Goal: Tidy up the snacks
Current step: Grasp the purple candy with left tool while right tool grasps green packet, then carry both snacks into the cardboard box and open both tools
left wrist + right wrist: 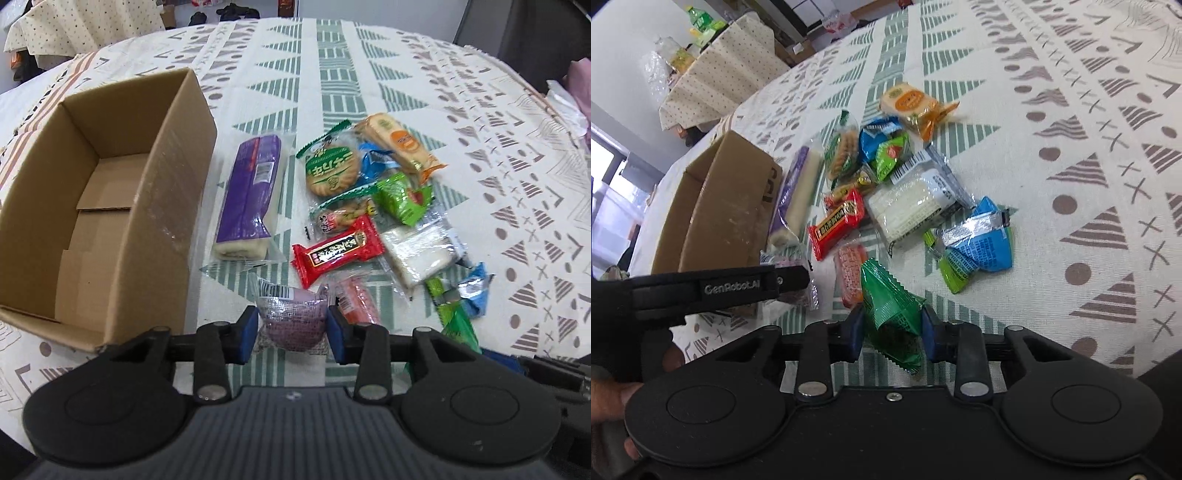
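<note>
Near the front edge of the tablecloth point(369, 48), we have a snack pinched in each claw, ready to box.

On the left stands the empty cardboard box point(110, 177), open-topped, just beside the long purple-wrapped roll point(251, 192). Our left gripper point(291, 328) has its blue pads pressed on a purple mesh-wrapped snack point(291, 317), jaws narrowed about it. Further right lies the loose heap, with the red bar point(336, 251) at its near side. Our right gripper point(892, 328) squeezes a crumpled green packet point(890, 314). We judge the pick-up step is in hand; next each snack needs lifting clear and carrying left over the box wall before release.
</note>
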The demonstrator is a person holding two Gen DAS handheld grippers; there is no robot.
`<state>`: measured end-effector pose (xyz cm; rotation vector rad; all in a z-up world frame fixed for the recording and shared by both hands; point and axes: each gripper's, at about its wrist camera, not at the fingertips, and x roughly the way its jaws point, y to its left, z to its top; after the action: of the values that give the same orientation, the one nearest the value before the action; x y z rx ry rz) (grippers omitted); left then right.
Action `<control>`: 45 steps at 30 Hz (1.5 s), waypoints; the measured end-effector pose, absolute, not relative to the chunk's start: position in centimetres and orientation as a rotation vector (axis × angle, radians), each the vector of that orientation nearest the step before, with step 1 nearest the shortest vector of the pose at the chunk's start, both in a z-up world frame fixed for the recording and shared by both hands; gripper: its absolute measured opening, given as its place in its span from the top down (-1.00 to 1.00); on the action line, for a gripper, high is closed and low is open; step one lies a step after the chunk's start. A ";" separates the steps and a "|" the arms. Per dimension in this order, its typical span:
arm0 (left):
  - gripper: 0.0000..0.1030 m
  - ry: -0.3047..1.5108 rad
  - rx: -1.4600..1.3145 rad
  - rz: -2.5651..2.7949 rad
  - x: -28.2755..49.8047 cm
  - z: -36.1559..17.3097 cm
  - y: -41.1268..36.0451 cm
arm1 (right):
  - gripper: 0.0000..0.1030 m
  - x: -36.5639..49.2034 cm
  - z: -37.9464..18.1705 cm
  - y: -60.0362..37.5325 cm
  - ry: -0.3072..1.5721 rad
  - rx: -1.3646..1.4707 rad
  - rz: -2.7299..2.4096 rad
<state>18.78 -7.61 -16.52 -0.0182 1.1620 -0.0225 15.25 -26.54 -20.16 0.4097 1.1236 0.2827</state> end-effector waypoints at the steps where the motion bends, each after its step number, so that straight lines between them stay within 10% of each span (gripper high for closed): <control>1: 0.25 1.157 -0.019 -0.026 18.6 -16.2 -7.6 | 0.40 15.1 -19.9 -26.6 1.115 0.407 0.275; 45: 0.24 0.887 -0.192 0.003 13.9 -4.9 2.5 | 0.40 13.4 -8.9 -20.1 0.839 0.303 0.271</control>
<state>13.93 2.51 -4.89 -0.1921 0.8873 0.0026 13.41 -20.07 -8.88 0.3029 0.8393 0.2706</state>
